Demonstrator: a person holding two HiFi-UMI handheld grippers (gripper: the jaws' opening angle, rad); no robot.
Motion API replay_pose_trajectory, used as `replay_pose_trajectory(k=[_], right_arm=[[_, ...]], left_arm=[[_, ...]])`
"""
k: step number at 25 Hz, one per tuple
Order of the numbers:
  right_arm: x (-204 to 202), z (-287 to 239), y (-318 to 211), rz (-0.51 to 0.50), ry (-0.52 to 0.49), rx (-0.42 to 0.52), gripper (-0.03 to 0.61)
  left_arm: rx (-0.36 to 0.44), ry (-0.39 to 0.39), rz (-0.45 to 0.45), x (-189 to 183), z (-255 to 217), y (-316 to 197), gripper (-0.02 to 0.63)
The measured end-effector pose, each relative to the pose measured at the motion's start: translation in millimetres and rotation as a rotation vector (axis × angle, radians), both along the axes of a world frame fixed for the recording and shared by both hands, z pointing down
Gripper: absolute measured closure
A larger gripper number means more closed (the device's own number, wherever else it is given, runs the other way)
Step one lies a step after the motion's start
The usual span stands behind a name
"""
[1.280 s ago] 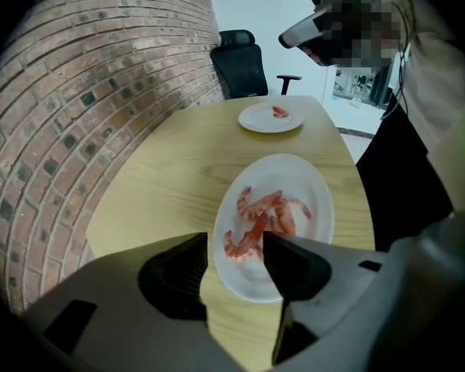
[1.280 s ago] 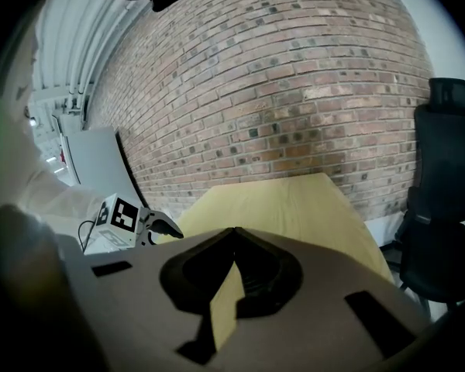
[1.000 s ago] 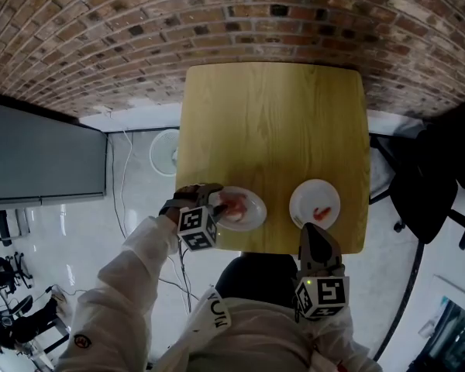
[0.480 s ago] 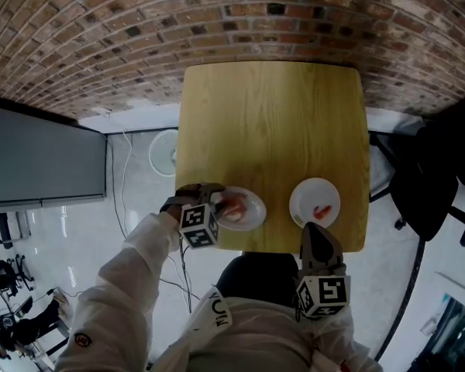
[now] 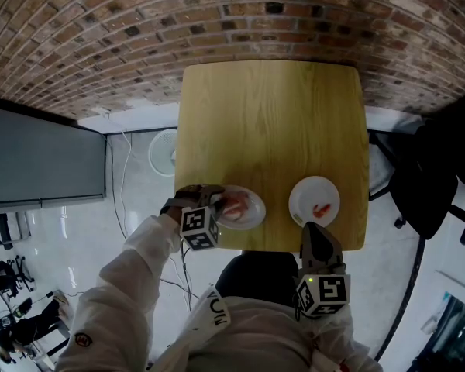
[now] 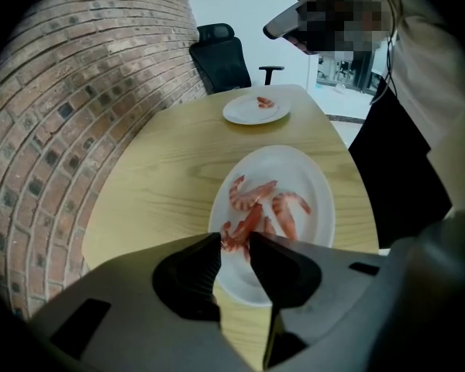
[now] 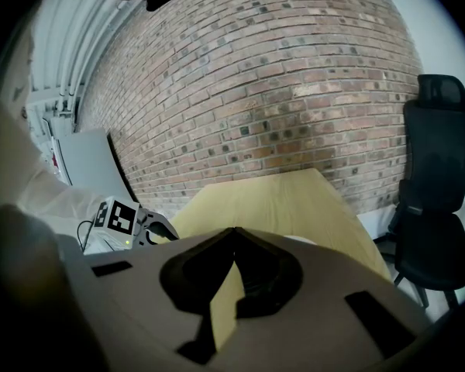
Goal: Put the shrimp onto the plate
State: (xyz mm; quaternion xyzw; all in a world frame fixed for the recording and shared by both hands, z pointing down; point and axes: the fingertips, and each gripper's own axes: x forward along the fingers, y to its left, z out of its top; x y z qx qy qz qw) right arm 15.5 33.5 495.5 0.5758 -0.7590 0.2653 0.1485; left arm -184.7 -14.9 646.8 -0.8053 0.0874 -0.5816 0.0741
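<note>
Left gripper (image 6: 234, 240), one: lower centre of its own view, jaws just closing, tips pinching one shrimp (image 6: 242, 229).
Near plate (image 6: 319, 178), one: centre frame, about four shrimp in all.
Far plate (image 6: 240, 116), one: upper centre, carrying a lone shrimp (image 6: 264, 101).
Table (image 6: 159, 169), one.
Right gripper (image 7: 234, 231), one: jaws together, empty.

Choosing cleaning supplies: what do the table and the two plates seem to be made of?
The table: light wood or wood-look laminate, matte, visible grain lines. The near plate and the far plate: white, smooth, slightly glossy, probably ceramic or melamine; can't tell which.
</note>
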Motion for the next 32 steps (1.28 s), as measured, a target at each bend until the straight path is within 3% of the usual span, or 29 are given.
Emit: replay_pose_trajectory(k=[10, 25, 32], right_arm=[[1.2, 5.5, 1.7, 0.004, 0.008, -0.017, 0.555], [-1.9, 8.3, 8.0, 0.005, 0.007, -0.027, 0.555], [-3.9, 7.5, 12.1, 0.005, 0.007, -0.025, 0.555]], left_arm=[[0.018, 0.014, 0.006, 1.4, -6.3, 1.8, 0.569], [0.036, 0.046, 0.005, 2.4, -17.1, 7.8, 0.578], [0.011, 0.096, -0.052, 3.4, -22.2, 12.0, 0.578]])
